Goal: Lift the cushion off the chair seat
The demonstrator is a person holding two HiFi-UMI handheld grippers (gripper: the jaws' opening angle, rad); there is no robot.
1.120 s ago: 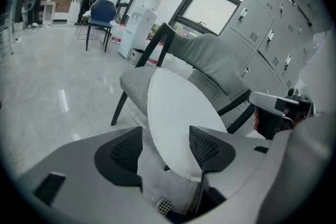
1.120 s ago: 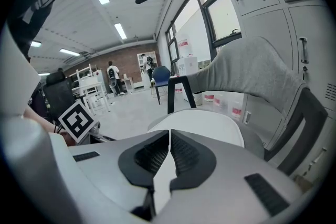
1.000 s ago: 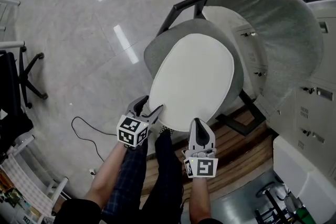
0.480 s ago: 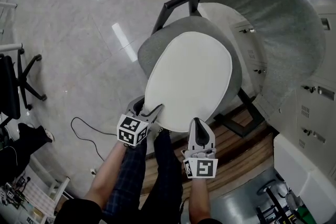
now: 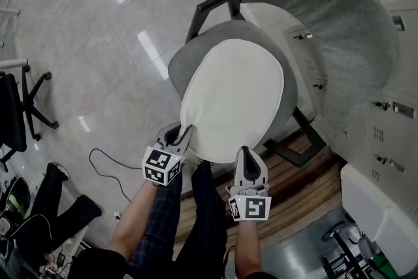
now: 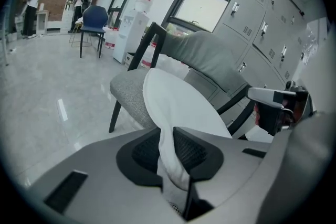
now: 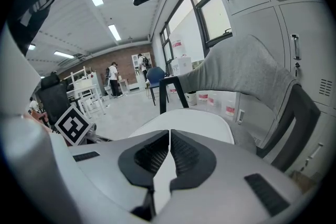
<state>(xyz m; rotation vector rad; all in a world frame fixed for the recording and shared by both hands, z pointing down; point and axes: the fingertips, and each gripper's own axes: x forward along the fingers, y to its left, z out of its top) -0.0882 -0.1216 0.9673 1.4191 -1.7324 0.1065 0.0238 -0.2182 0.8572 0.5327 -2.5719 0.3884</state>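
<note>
A white oval cushion (image 5: 235, 98) lies on the grey chair seat (image 5: 186, 59). My left gripper (image 5: 185, 134) is at the cushion's front left edge, its jaws closing, and the pads press a bunched fold of the white fabric (image 6: 176, 113), as the left gripper view (image 6: 169, 136) shows. My right gripper (image 5: 248, 152) is at the front right edge. In the right gripper view (image 7: 169, 139) its jaws are nearly together, with the thin white cushion (image 7: 194, 123) rim pinched between them.
The chair's grey backrest (image 5: 326, 23) curves behind the seat. Grey lockers (image 5: 392, 121) stand at the right. A black office chair (image 5: 19, 108) and a floor cable (image 5: 104, 166) are at the left. My legs (image 5: 196, 219) are below the grippers.
The left gripper's jaws have gone from wide apart to closed on the cushion's front left edge, which now bunches up. The right gripper has stayed as it was.
</note>
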